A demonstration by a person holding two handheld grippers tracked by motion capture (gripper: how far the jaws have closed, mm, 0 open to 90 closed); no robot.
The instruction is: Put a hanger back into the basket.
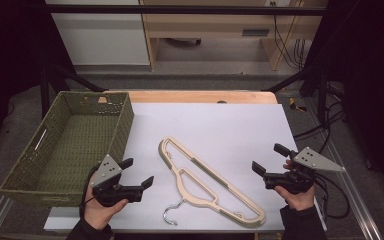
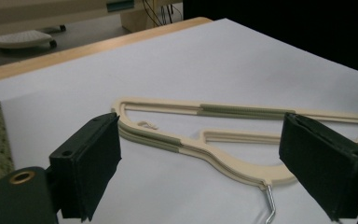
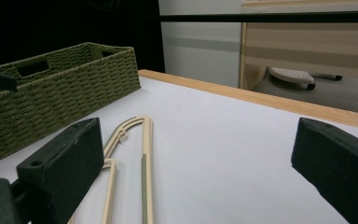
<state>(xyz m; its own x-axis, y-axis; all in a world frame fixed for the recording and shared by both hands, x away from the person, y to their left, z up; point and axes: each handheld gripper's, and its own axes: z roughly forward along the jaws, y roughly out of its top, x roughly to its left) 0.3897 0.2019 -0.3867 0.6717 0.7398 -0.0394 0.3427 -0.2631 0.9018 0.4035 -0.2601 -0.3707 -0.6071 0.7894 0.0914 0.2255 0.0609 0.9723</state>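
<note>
A cream clothes hanger (image 1: 207, 182) with olive grip strips and a metal hook (image 1: 171, 214) lies flat on the white table top, slanting from the middle toward the near right. The hanger (image 2: 205, 140) lies ahead of the black jaws in the left gripper view, and part of the hanger (image 3: 140, 154) is seen in the right gripper view. My left gripper (image 1: 136, 172) hovers open at the near left, between the basket and the hanger, holding nothing. My right gripper (image 1: 270, 159) is open at the near right, beside the hanger's lower end, jaws empty.
An empty green woven basket (image 1: 112, 137) sits on the table's left side; the basket (image 3: 51, 100) also appears at left in the right gripper view. The white sheet (image 1: 220, 125) covers a wooden table top. Shelving and cables stand beyond the far edge.
</note>
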